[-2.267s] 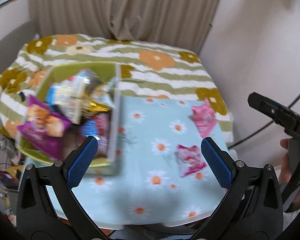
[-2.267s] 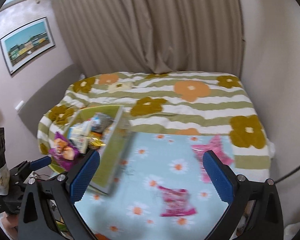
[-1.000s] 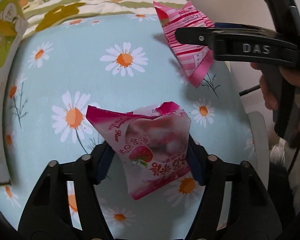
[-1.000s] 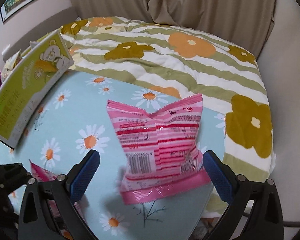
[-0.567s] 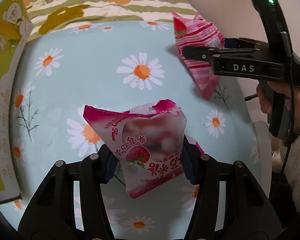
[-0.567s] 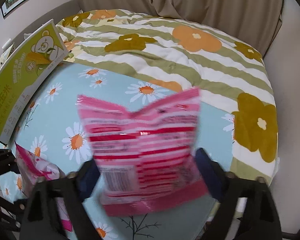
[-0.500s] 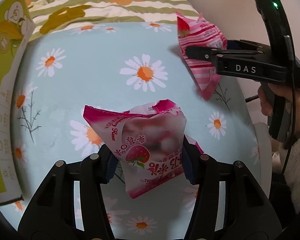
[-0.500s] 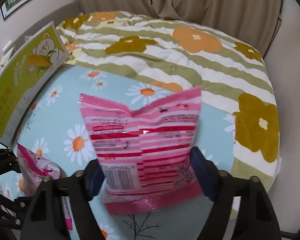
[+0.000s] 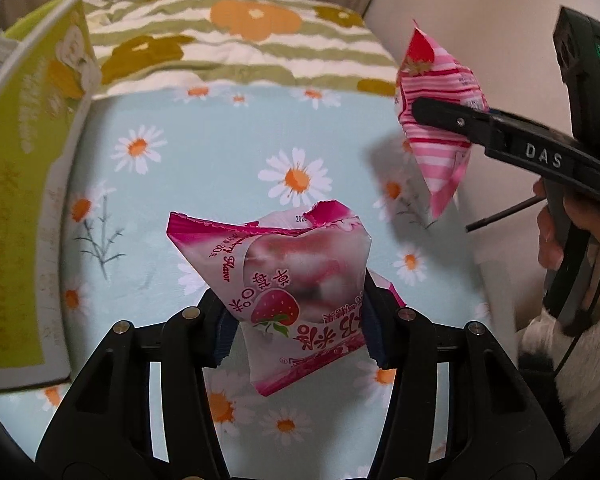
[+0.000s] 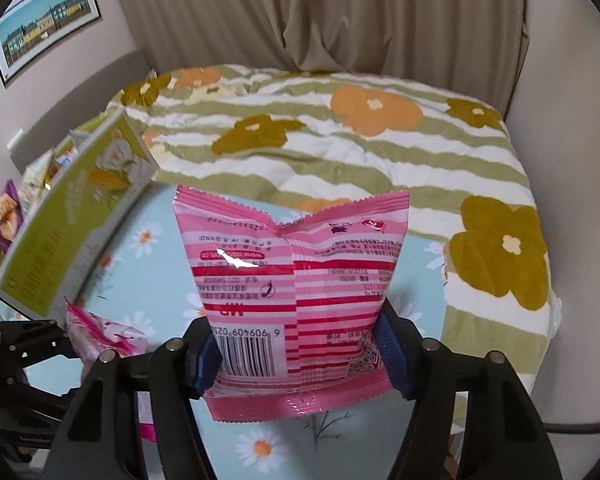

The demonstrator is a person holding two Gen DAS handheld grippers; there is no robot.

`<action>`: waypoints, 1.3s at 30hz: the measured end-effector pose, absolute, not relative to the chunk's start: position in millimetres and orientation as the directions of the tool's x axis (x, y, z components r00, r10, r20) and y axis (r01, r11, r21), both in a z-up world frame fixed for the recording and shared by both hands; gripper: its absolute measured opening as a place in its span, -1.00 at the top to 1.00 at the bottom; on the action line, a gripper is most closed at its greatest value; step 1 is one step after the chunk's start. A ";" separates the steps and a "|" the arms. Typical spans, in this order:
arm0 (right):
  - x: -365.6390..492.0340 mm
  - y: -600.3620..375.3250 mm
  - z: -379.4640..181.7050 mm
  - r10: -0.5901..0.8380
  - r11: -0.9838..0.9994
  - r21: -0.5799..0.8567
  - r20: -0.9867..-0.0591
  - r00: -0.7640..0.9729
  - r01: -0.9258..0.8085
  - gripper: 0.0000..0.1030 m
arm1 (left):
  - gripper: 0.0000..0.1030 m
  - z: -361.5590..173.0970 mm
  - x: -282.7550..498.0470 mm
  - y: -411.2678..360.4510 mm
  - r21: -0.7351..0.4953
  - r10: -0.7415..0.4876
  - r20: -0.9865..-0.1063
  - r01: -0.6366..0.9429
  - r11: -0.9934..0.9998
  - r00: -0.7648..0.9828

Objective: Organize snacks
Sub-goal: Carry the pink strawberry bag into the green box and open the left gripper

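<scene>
The left gripper (image 9: 298, 326) is squeezing a pink bag (image 9: 284, 284) between its blue pads, jaws drawn in tight. The bag is showing a strawberry picture, the word "Flavor" and Chinese characters, all upside down to the camera, and it is hanging clear above the cloth (image 9: 204, 168).

The right gripper (image 10: 300, 354) is clamping a striped bag (image 10: 296, 292), its jaws having just been closing onto the bag's sides. This bag is facing the camera back-side out, showing a barcode with digits reading roughly "6 909409 023", a QR code and small print too fine to read. The left view is showing a strawberry on its front and "DAS" in white on the gripper's black finger.

The light-blue cloth is printed with daisies. A green box (image 10: 72, 216) with a bear cartoon is standing at the cloth's left, more snack packs (image 10: 8, 212) behind it. Beyond is lying a striped blanket (image 10: 340, 140) with orange and olive flowers, beige curtains (image 10: 300, 12) are hanging behind, and a framed picture (image 10: 46, 20) is on the left wall.
</scene>
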State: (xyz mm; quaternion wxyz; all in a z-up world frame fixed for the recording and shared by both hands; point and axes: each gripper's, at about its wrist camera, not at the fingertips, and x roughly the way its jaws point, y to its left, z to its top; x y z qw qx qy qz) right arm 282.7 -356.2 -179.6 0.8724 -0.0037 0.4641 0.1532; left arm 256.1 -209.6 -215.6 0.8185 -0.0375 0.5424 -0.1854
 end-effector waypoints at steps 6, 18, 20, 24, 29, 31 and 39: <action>252.9 -339.6 -132.0 0.278 0.948 0.125 -0.770 0.574 -0.291 -0.21 | 0.07 -166.4 232.8 -193.4 -0.284 -0.371 -0.826 0.255 0.924 0.424; 217.1 -278.7 -47.0 0.390 0.911 0.189 -0.686 0.615 -0.366 -0.21 | 0.07 -65.3 201.4 -102.0 -0.262 -0.298 -0.738 0.149 0.953 0.606; 215.1 -261.5 -34.6 0.409 0.903 0.205 -0.674 0.615 -0.376 -0.21 | 0.07 -55.0 201.6 -78.9 -0.260 -0.280 -0.730 0.126 0.957 0.623; 213.7 -223.9 -21.0 0.435 0.892 0.223 -0.662 0.610 -0.393 -0.21 | 0.07 -49.2 209.1 -37.2 -0.263 -0.263 -0.728 0.096 0.960 0.634; 218.8 -176.2 -17.0 0.451 0.884 0.235 -0.662 0.599 -0.405 -0.21 | 0.07 -58.3 224.5 11.4 -0.255 -0.249 -0.755 0.078 0.964 0.607; 223.2 -156.6 -18.0 0.451 0.884 0.242 -0.664 0.596 -0.400 -0.21 | 0.07 -66.7 233.9 27.7 -0.251 -0.250 -0.769 0.080 0.965 0.589; 239.2 -104.7 -32.0 0.431 0.894 0.248 -0.707 0.561 -0.373 -0.21 | -0.09 -103.3 251.1 60.2 -0.233 -0.238 -0.825 0.074 0.970 0.513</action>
